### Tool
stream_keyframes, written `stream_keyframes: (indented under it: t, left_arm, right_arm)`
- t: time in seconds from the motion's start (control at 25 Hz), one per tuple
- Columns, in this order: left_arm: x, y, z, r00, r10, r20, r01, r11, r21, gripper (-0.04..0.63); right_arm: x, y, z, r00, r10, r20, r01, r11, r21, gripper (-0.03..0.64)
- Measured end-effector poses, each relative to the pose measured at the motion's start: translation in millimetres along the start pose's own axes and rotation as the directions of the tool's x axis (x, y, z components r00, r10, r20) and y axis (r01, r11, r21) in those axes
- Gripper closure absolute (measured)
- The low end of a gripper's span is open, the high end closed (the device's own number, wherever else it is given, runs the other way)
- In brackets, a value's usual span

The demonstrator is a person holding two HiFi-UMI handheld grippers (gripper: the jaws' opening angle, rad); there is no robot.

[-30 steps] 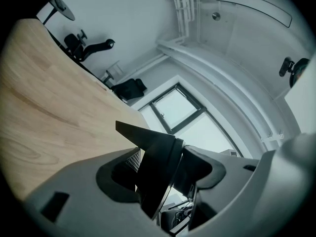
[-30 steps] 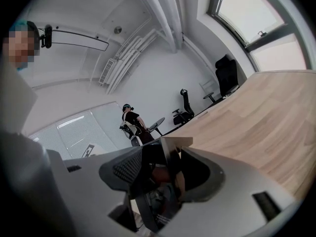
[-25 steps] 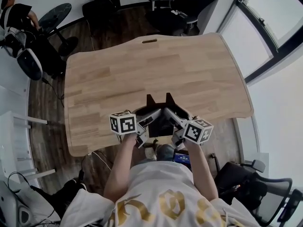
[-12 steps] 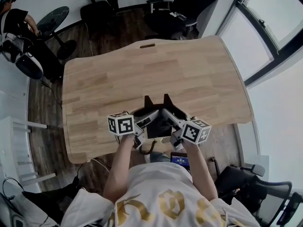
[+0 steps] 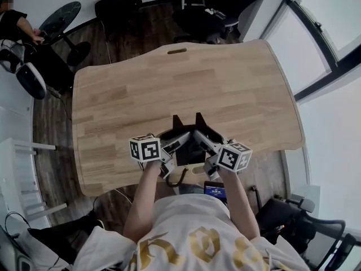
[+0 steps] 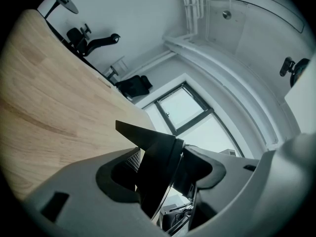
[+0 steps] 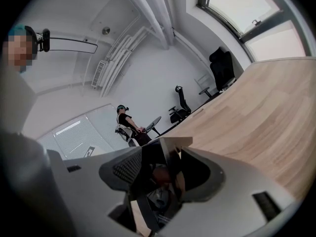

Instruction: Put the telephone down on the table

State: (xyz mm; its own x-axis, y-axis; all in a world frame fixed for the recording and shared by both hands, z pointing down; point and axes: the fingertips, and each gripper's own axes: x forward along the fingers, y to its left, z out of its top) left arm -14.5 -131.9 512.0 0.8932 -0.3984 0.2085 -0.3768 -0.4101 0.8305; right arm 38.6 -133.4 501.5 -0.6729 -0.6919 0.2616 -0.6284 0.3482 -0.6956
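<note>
Telephone point(image 5: 189, 149) held by left tongs point(image 5: 174, 141) and right tongs point(image 5: 207, 143), head view alone showing it above near edge of table point(image 5: 169, 83)

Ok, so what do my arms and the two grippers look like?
The left hand-held gripper and right hand-held gripper are pale grey plastic with dark grid-textured pads. Each carries a white cube of black square markers: left cube, right cube. You wear a white short-sleeved T-shirt with gold lettering.
</note>
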Motion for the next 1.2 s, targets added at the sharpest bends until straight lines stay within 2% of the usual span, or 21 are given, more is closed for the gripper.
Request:
stream_keyframes:
  t: [0.44, 1.2]
  left_arm:
    - [21.4, 35.8, -1.8, 0.999, 0.019, -0.037, -0.021, 0.998, -0.056, 0.341]
    - [37.5, 90.3, 5.3, 0.999, 0.038, -0.038, -0.043, 0.987, -0.153, 0.341]
  right_arm:
    - [20.5, -36.7, -7.5, 0.998, -0.021, -0.053, 0.024, 0.998, 0.057, 0.394]
    - [64.0, -74.9, -16.6, 0.987, -0.037, -0.156, 0.052, 0.994, 0.093, 0.394]
